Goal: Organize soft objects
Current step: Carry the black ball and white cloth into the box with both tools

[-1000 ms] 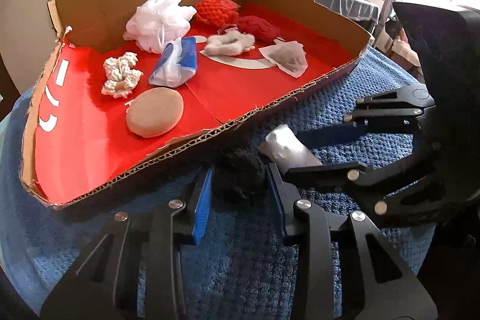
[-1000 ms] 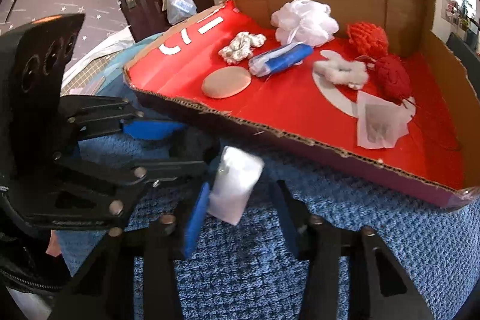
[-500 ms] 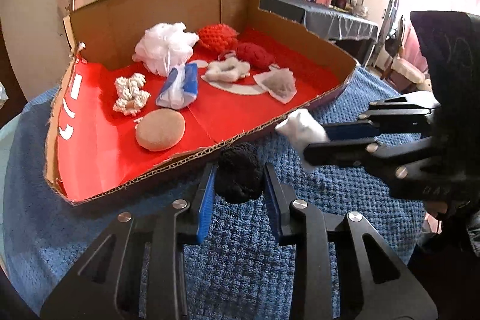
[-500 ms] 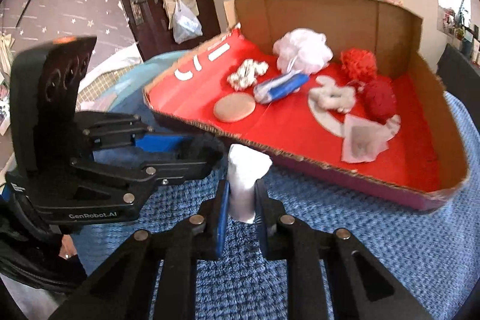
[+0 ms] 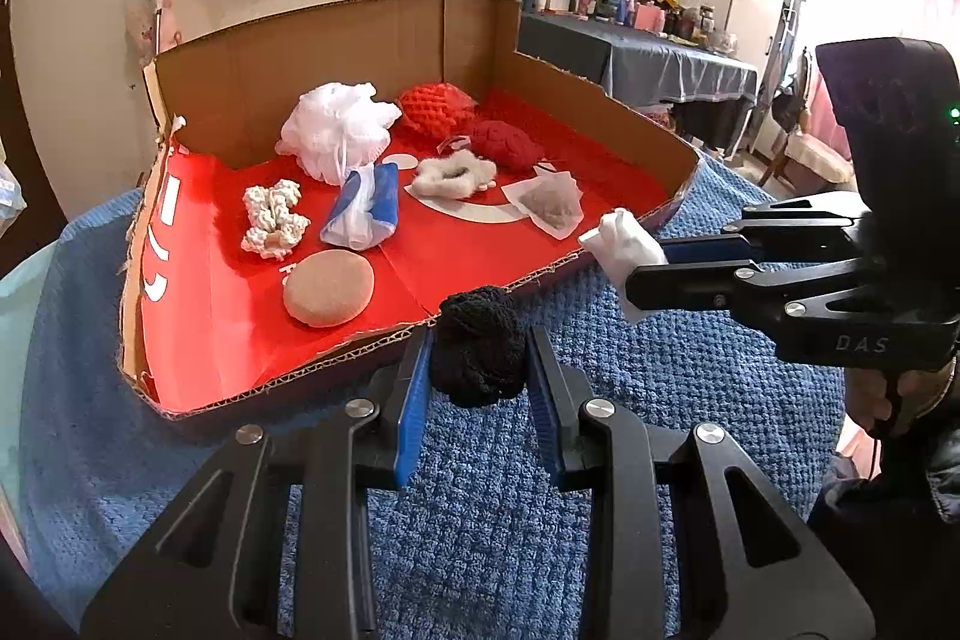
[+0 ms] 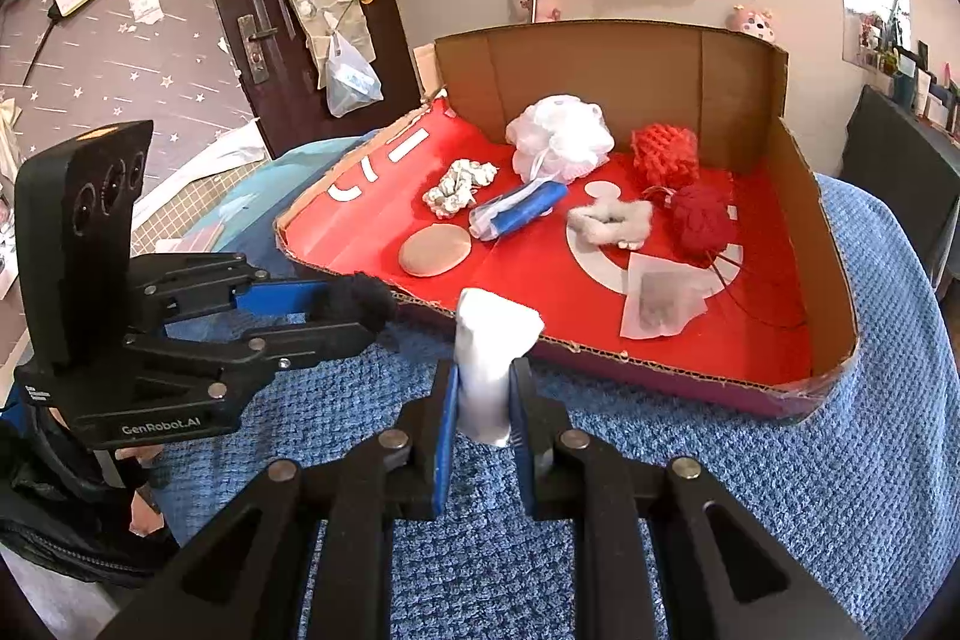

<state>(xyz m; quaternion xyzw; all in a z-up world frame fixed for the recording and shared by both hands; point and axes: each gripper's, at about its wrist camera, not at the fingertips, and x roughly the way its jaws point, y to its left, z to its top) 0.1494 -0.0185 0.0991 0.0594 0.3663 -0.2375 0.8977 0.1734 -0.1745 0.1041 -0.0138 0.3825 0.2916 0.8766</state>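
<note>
My left gripper [image 5: 478,361] is shut on a black knitted ball [image 5: 478,347], held above the blue towel just before the front edge of the cardboard tray [image 5: 336,346]. It also shows in the right wrist view [image 6: 360,301]. My right gripper [image 6: 485,388] is shut on a white soft packet [image 6: 491,358], lifted near the tray's front edge; the packet shows in the left wrist view [image 5: 624,238]. In the red-lined tray lie a white mesh puff [image 5: 336,130], red knitted pieces [image 5: 435,106], a tan round sponge [image 5: 329,287] and a blue-white pack [image 5: 366,205].
A blue textured towel [image 5: 660,400] covers the table under the tray. The tray has tall cardboard walls [image 6: 600,64] at the back and a low front lip. A white scrunchie [image 5: 273,217], a fluffy white ring [image 5: 456,175] and a tea-bag sachet [image 5: 552,205] also lie inside.
Both grippers closed on their objects and lifted them off the towel, rising and pulling back a little from the tray's front edge.
</note>
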